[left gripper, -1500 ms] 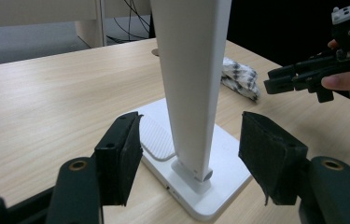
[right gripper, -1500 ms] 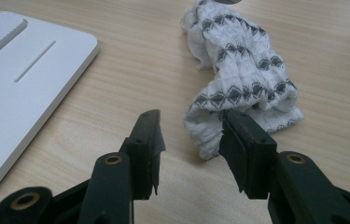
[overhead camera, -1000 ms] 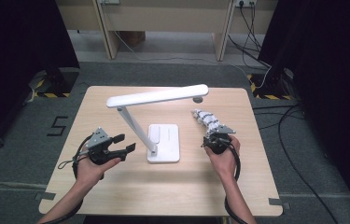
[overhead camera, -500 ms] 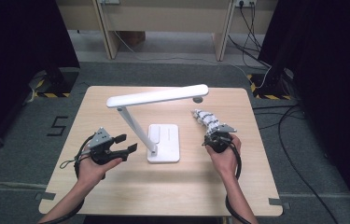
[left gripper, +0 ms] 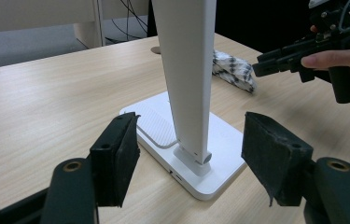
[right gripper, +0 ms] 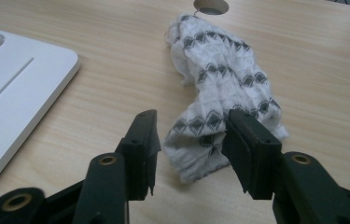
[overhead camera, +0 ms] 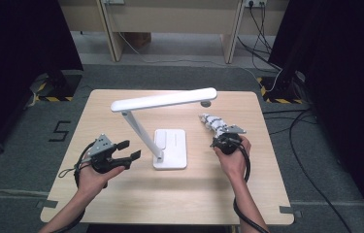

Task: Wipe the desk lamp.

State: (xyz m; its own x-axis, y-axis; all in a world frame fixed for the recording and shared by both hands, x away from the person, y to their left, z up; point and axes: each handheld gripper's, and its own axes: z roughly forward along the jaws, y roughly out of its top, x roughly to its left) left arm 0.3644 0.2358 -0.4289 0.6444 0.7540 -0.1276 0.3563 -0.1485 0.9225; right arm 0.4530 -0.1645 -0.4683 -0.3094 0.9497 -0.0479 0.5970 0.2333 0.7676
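A white cloth with black diamond print (right gripper: 219,74) lies crumpled on the table right of a white desk lamp (overhead camera: 170,99). My right gripper (right gripper: 191,126) straddles the cloth's near end. Its jaws have just been opening; the cloth is between them, with a gap at the left pad, so it is open. From above, the right gripper (overhead camera: 221,130) points up-left along the cloth (overhead camera: 212,121). My left gripper (overhead camera: 132,149) hovers open left of the lamp base (overhead camera: 171,145). In its own view the left gripper (left gripper: 191,135) frames the lamp post (left gripper: 186,70) from a short way off, gripping nothing.
The lamp's arm reaches across the table's middle above the base. A round cable hole (overhead camera: 205,103) sits in the wooden table (overhead camera: 179,194) just beyond the cloth. Cables (overhead camera: 286,121) lie on the floor at the right. A wooden desk stands behind.
The right hand has shifted only slightly at the cloth's near end. The left hand, the lamp and the cloth have stayed where they were.
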